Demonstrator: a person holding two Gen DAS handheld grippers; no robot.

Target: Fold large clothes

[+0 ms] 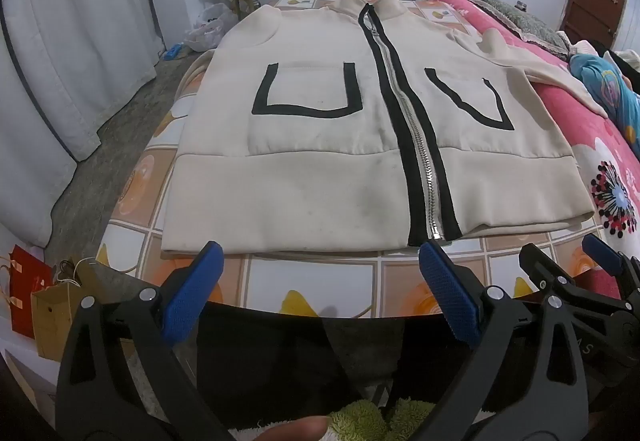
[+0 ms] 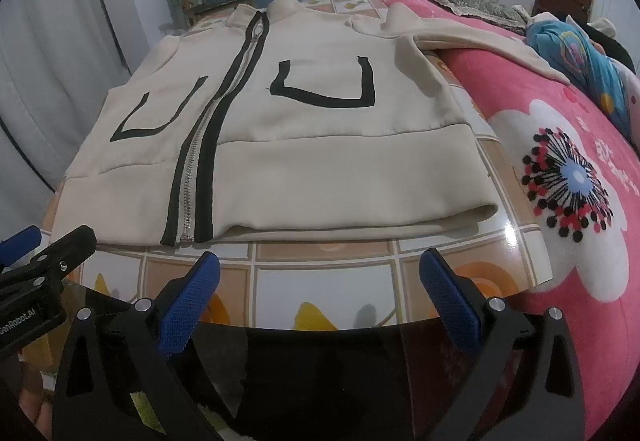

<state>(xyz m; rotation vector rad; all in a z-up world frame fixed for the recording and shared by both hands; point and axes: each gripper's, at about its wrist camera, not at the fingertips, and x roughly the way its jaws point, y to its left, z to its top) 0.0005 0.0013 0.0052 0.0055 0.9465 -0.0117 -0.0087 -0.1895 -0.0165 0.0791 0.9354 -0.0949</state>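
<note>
Cream jacket (image 1: 320, 145) flat, zipped, front up on tiled worktop (image 1: 320, 273), hem toward both tools. Left hand-held gripper (image 1: 320, 289) and right hand-held gripper (image 2: 320, 289) both spread wide, pinching nothing, poised short of hem.

Risks: glossy worktop, cloth may slide when pulled; metal zipper (image 1: 416, 145) could snag pad; one sleeve trails onto pink blanket (image 2: 540, 113), may drag.

Room: bare tile strip before hem; worktop edge close on left, floor below.

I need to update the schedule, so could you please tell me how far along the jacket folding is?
Done: the cream jacket lies flat and zipped on the tiled table, one sleeve trailing onto the pink blanket. In hand: nothing; the left tongs and right tongs hover open short of the hem. Left: every fold, sleeves included.
</note>
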